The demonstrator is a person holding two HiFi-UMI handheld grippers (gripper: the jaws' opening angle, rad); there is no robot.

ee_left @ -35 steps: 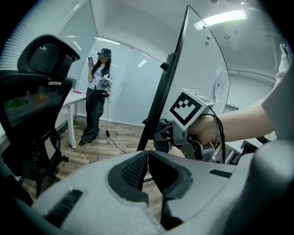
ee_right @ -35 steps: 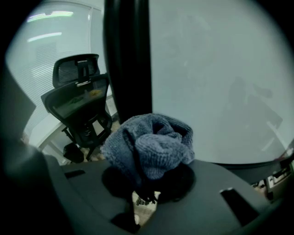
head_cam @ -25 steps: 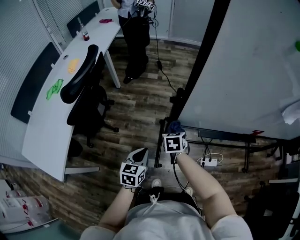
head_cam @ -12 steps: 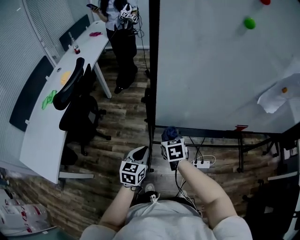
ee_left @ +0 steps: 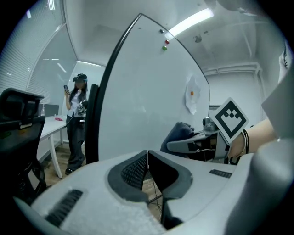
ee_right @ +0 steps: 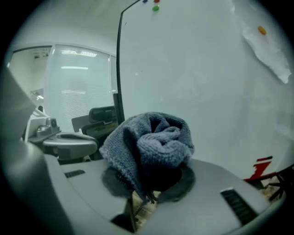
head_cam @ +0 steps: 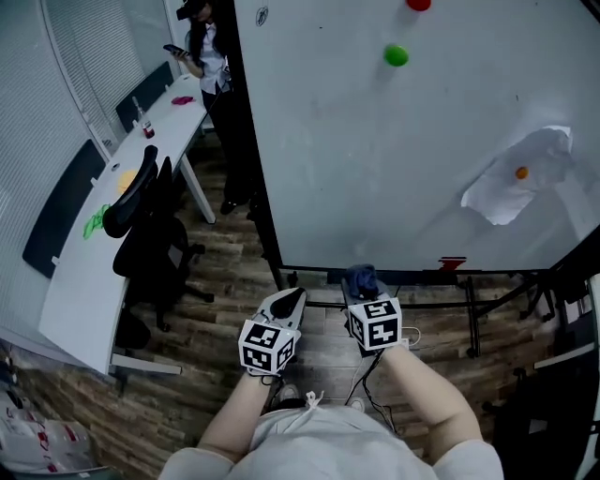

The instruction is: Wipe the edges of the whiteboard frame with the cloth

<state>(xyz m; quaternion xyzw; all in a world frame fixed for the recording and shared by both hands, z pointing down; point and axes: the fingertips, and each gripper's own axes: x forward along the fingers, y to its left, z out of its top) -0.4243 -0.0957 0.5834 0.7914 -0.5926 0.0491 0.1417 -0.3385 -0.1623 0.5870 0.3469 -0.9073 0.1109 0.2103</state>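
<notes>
Two grippers are low in the head view, before the bottom left corner of the whiteboard [head_cam: 394, 159]. The right gripper [head_cam: 364, 292] has its jaws clamped on a bunched blue-grey cloth [ee_right: 149, 147], which lies just below the bottom rail of the black whiteboard frame [head_cam: 253, 159]; whether it touches the rail cannot be told. The left gripper [ee_left: 147, 158] is just beside it, jaws together with nothing between them, pointing toward the frame's left upright.

Left of that upright, bare wood floor [head_cam: 230, 281] runs to an office chair [head_cam: 141, 216] and a long white tabletop [head_cam: 84, 281]. A person [head_cam: 202, 56] stands at the far end, near the frame's upper left edge.

On the board are a green magnet [head_cam: 396, 55], a red one [head_cam: 417, 4] and a sheet of paper [head_cam: 511, 183]. A red label [head_cam: 452, 263] at the bottom rail is too small to read.
</notes>
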